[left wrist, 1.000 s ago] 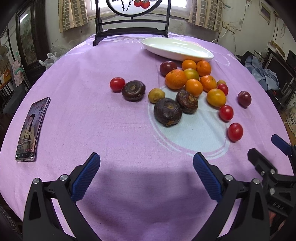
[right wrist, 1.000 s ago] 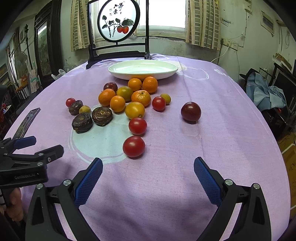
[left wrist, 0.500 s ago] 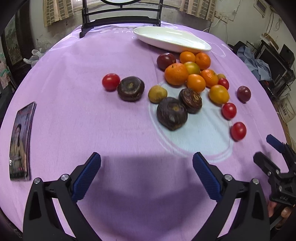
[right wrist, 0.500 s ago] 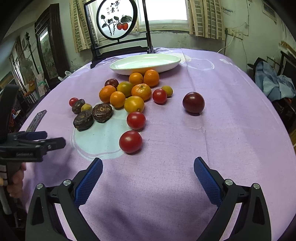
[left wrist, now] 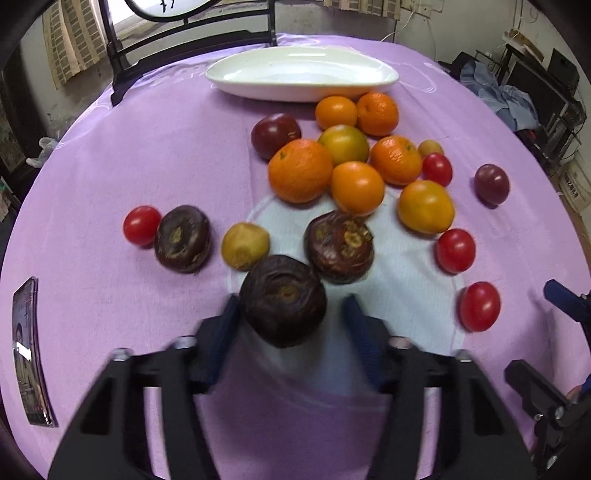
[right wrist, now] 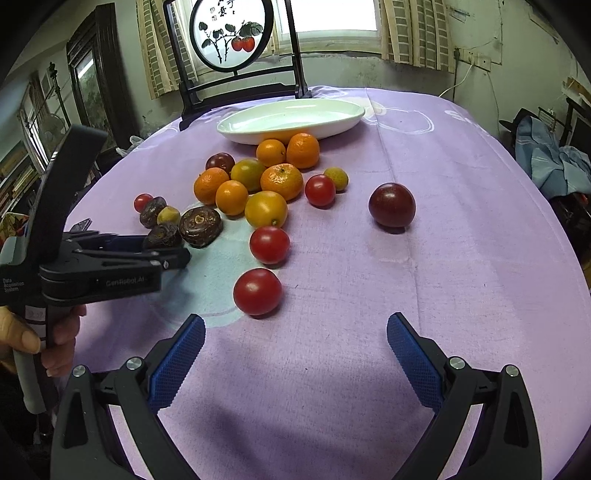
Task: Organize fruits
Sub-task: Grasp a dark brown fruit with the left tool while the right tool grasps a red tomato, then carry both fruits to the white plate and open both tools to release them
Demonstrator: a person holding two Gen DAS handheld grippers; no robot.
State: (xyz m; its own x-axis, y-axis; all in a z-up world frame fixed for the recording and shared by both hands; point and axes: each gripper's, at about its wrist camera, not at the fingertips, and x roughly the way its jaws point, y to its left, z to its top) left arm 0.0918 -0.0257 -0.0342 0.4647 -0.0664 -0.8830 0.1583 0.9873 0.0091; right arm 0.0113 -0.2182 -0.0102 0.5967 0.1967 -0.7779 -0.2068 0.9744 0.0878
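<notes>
My left gripper (left wrist: 291,314) has its fingers around a dark water chestnut (left wrist: 283,300) on the cloth; the left pad touches it, a small gap shows on the right. Two more water chestnuts (left wrist: 339,246) (left wrist: 182,237) lie beyond, with a small yellow fruit (left wrist: 244,245) between them. Several oranges (left wrist: 300,170), red tomatoes (left wrist: 455,249) and dark plums (left wrist: 491,184) lie in a cluster before an empty white oval plate (left wrist: 303,78). My right gripper (right wrist: 295,347) is open and empty, just short of a red tomato (right wrist: 257,291). The left gripper also shows in the right wrist view (right wrist: 162,251).
A phone (left wrist: 30,355) lies at the table's left edge. A framed round picture on a black stand (right wrist: 231,34) stands behind the plate (right wrist: 291,119). The round table has a purple cloth (right wrist: 443,258); clothes lie on furniture (right wrist: 554,155) to the right.
My left gripper moved forward to the nearest water chestnut and its fingers narrowed around it. The right gripper stayed open and shifted only slightly.
</notes>
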